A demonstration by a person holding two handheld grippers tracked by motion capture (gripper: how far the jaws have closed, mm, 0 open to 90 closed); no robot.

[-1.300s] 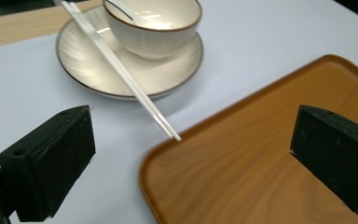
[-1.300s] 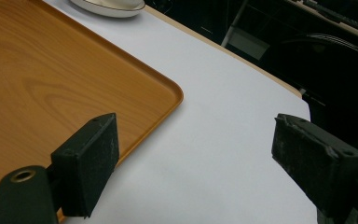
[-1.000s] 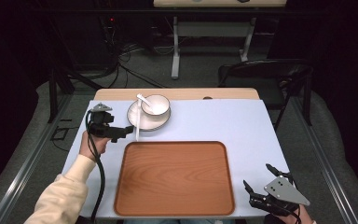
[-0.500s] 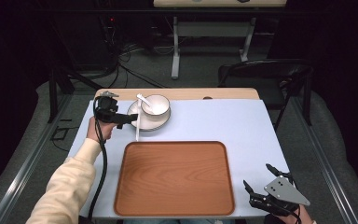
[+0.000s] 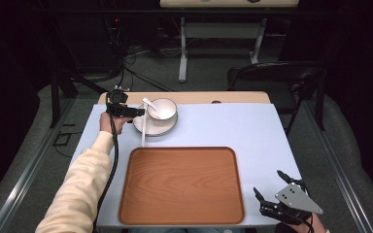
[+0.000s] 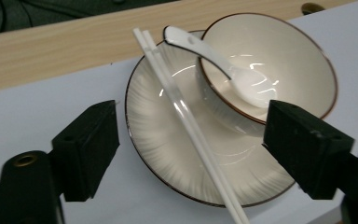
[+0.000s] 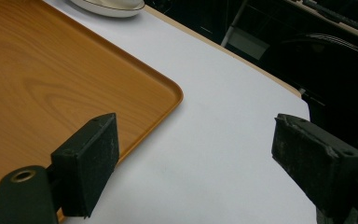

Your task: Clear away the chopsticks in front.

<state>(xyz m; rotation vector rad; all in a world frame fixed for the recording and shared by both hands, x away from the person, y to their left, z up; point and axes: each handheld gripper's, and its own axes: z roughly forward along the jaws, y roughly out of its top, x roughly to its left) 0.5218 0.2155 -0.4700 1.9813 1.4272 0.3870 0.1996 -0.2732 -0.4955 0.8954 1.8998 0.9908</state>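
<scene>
A white plate (image 5: pixel 143 126) with a dark rim sits at the table's far left. On it stands a white bowl (image 5: pixel 166 108) holding a white spoon (image 5: pixel 151 107). A pair of white chopsticks (image 5: pixel 144 128) lies across the plate (image 6: pixel 168 154), beside the bowl (image 6: pixel 289 60) and spoon (image 6: pixel 205 49); the chopsticks (image 6: pixel 186 119) run between my jaws. My left gripper (image 5: pixel 135 112) hovers open at the plate's left edge; its jaws straddle the plate (image 6: pixel 193 154). My right gripper (image 5: pixel 272 194) rests open at the near right corner, with only bare table between its jaws (image 7: pixel 196 158).
A wooden tray (image 5: pixel 182 184) lies at the table's near middle; its corner (image 7: pixel 51 84) is by my right gripper's left jaw. A strip of bare wood (image 5: pixel 243 97) edges the table's far side. A dark chair (image 5: pixel 272 80) stands behind the table at right.
My left gripper has moved away from me and to the right, from the table's left side up to the plate's edge. The right gripper has stayed still.
</scene>
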